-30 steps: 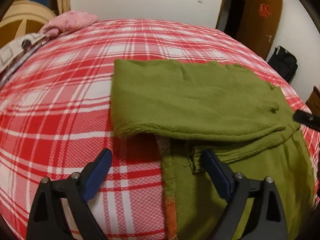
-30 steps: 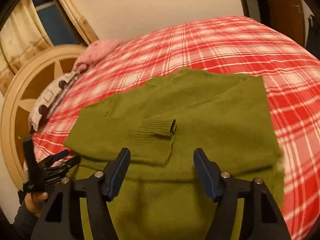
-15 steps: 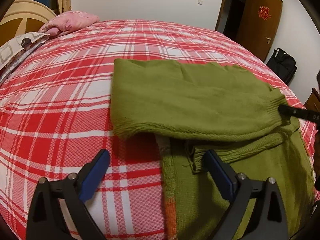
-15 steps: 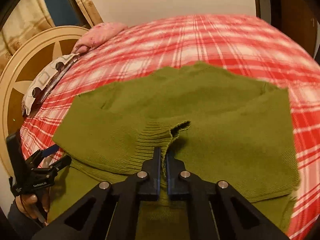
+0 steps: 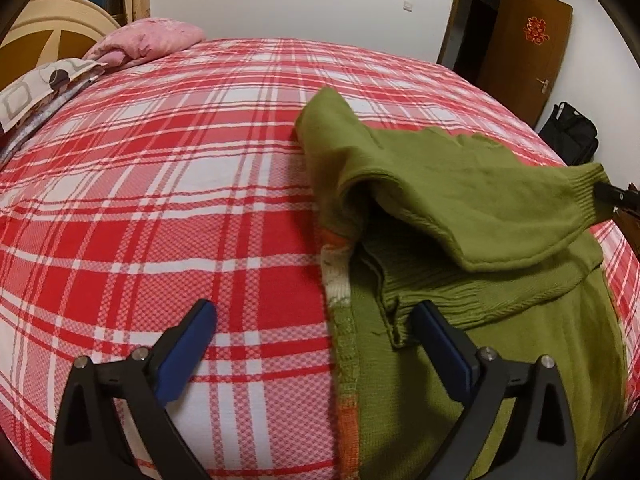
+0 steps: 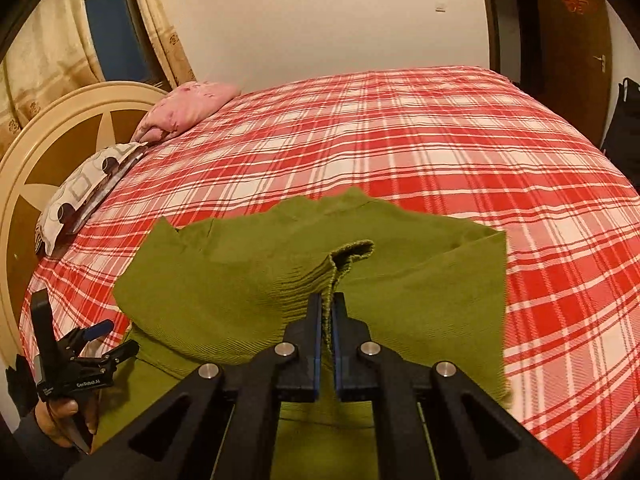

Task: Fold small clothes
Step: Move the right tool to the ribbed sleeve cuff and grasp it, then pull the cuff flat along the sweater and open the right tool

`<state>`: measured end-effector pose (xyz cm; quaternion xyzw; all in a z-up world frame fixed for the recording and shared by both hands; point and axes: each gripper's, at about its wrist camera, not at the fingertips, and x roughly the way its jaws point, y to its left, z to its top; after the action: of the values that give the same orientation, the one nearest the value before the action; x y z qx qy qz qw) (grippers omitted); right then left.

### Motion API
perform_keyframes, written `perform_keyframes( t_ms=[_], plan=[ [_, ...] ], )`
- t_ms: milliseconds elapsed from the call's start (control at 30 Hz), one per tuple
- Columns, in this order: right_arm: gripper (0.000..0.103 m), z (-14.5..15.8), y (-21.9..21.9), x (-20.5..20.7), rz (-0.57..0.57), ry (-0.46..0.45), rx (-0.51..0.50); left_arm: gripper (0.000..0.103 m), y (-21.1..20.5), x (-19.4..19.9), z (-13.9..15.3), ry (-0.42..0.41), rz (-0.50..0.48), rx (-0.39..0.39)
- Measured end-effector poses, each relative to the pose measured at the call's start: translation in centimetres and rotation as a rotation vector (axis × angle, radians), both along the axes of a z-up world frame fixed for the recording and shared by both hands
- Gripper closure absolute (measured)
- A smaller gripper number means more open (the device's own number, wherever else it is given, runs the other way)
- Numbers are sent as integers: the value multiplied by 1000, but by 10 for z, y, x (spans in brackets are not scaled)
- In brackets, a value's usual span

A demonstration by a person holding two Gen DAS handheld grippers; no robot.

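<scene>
A green knit sweater (image 5: 472, 320) lies on the red plaid bed (image 5: 180, 200); it also shows in the right wrist view (image 6: 420, 280). My right gripper (image 6: 326, 308) is shut on the ribbed sleeve cuff (image 6: 340, 260) and holds the sleeve (image 5: 460, 200) lifted off the sweater body. Its tip shows in the left wrist view (image 5: 616, 196) at the cuff. My left gripper (image 5: 312, 328) is open and empty, low over the sweater's left edge and the bedspread. It also shows in the right wrist view (image 6: 104, 340), at the lower left.
A pink pillow (image 5: 148, 40) and a patterned pillow (image 5: 40, 84) lie at the headboard (image 6: 52, 152). A wooden door (image 5: 524, 52) and a black bag (image 5: 572, 132) stand beyond the bed's right side. Curtains (image 6: 60, 28) hang behind the headboard.
My right gripper closed on the sleeve cuff, then raised it and drew it toward itself, lifting the folded sleeve off the sweater. My left gripper stayed open and shifted slightly.
</scene>
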<state>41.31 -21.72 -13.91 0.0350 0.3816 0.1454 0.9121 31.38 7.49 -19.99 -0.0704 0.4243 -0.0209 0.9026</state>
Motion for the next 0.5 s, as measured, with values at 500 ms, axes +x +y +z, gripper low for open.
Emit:
perform_keyframes(
  t_ms=[500],
  plan=[
    [99, -51, -36, 17, -68, 111, 2, 1, 0, 2, 13, -42, 11, 3]
  ],
)
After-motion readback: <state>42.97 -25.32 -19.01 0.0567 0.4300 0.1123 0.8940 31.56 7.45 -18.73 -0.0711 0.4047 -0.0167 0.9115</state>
